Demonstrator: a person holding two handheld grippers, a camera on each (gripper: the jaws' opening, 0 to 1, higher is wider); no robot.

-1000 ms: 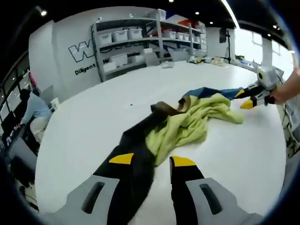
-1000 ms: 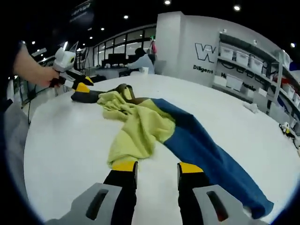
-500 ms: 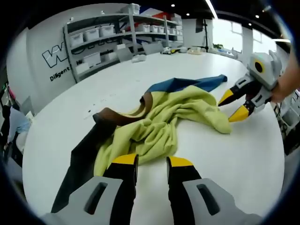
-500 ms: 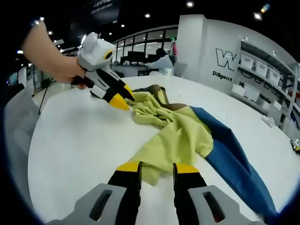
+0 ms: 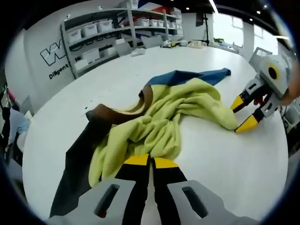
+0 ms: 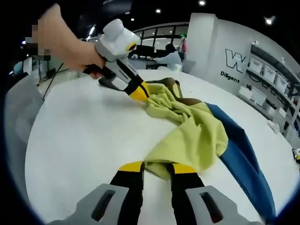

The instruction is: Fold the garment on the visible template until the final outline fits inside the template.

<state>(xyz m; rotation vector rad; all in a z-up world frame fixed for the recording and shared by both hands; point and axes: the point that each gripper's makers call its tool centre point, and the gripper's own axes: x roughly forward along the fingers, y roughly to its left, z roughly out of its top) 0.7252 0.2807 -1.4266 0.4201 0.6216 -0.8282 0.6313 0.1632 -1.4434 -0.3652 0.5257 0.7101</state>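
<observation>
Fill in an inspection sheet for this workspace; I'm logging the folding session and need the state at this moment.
Surface: white table, bare around the cloth; no template outline seen.
Job's things: garment, yellow-green, blue, brown and black panels, bunched in a crumpled heap, unfolded.
Clutter: nothing seen near the garment; small items lie at the table's far edge.
Grippers: left gripper jaws closed on the yellow-green edge; right gripper jaws apart, with the yellow-green hem between them.
Cables: one thin dark cable hangs beyond the table edge.
Surroundings: shelving with white bins, lettered wall, a seated person in the background.
</observation>
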